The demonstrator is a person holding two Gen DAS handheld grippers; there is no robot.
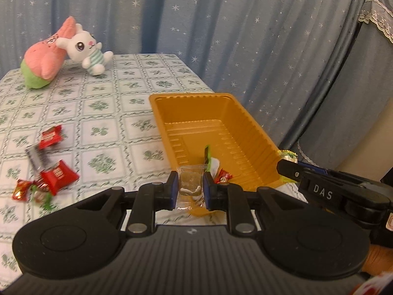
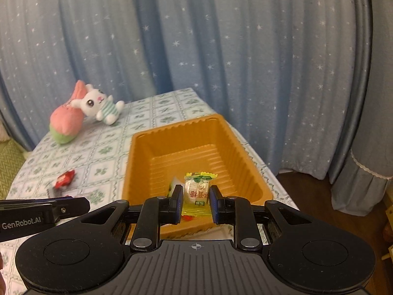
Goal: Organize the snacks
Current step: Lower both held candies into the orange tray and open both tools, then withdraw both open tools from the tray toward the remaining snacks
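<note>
My left gripper (image 1: 190, 184) is shut on a clear-wrapped snack (image 1: 190, 180), held over the near end of the orange tray (image 1: 250, 127). A green-and-white packet (image 1: 211, 162) and a red candy (image 1: 223, 175) lie in the tray's near end. My right gripper (image 2: 196, 195) is shut on a yellow-edged wrapped snack (image 2: 197, 189), above the near end of the same orange tray (image 2: 145, 162). In the left wrist view the right gripper's finger (image 1: 294, 172) shows by the tray's right side with that yellow snack (image 1: 287, 155).
Red snack packs (image 1: 57, 175) and small candies (image 1: 23, 189) lie on the patterned tablecloth (image 1: 103, 113) left of the tray. A pink plush (image 1: 46, 56) and a white bunny plush (image 1: 86, 49) sit at the far left. Blue starred curtains hang behind the table.
</note>
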